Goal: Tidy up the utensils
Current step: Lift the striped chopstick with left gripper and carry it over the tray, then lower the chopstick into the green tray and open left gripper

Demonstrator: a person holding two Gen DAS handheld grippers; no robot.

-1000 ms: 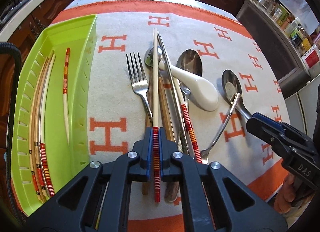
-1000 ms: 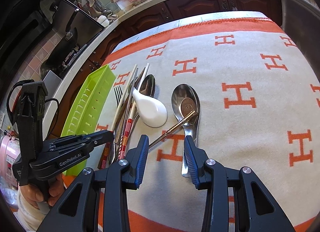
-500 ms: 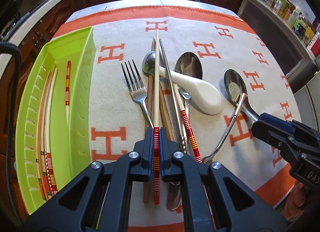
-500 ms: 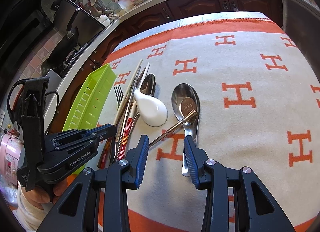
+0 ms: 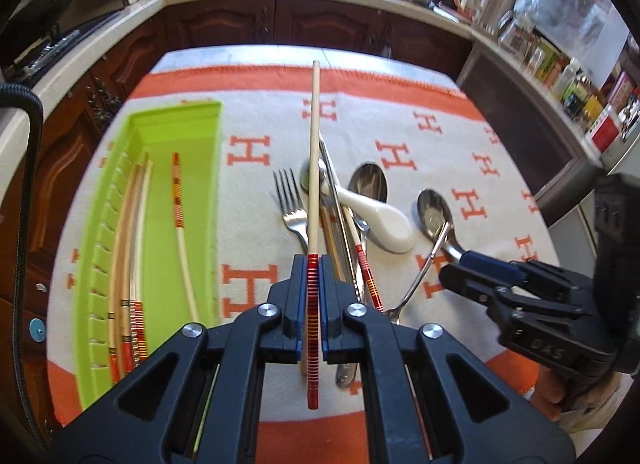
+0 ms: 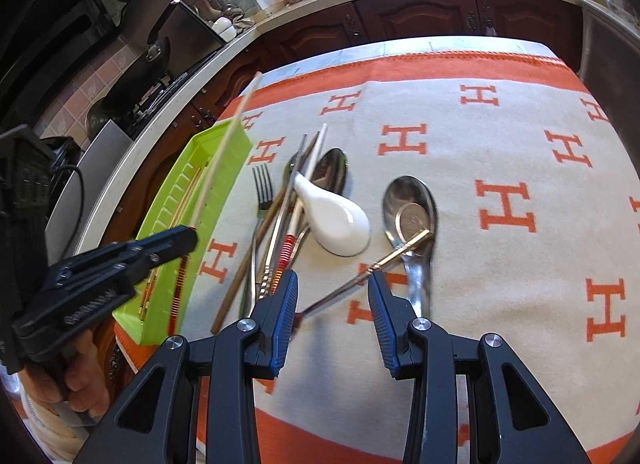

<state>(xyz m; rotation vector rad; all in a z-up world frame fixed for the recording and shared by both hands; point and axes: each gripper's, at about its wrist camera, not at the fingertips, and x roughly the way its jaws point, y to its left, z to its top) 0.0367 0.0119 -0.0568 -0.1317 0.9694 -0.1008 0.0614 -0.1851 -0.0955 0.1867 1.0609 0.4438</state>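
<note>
Chopstick (image 5: 314, 167), light, stiff and slick, looked easy to pinch but apt to swing or slide, so a hold on its banded red end suited it; the left gripper (image 5: 312, 296) was shut on exactly that part, with the pale shaft jutting forward, clear of the pile and above the tabletop (image 5: 400, 111). Beside it to the left lay the green tray (image 5: 160, 191), already holding several chopsticks along its length, and the held one probably belonged there too. Fork (image 5: 290, 203), steel spoons, a white spoon (image 5: 380, 219) and another red-banded chopstick lay heaped on the cloth. In its own view, the right gripper (image 6: 332, 304) stood partly open, gripping nothing, poised over a thin metal spoon (image 6: 376, 264) whose bowl rested in a bigger spoon (image 6: 412, 215); whether a pad brushed that handle could not be told through the blur.
</note>
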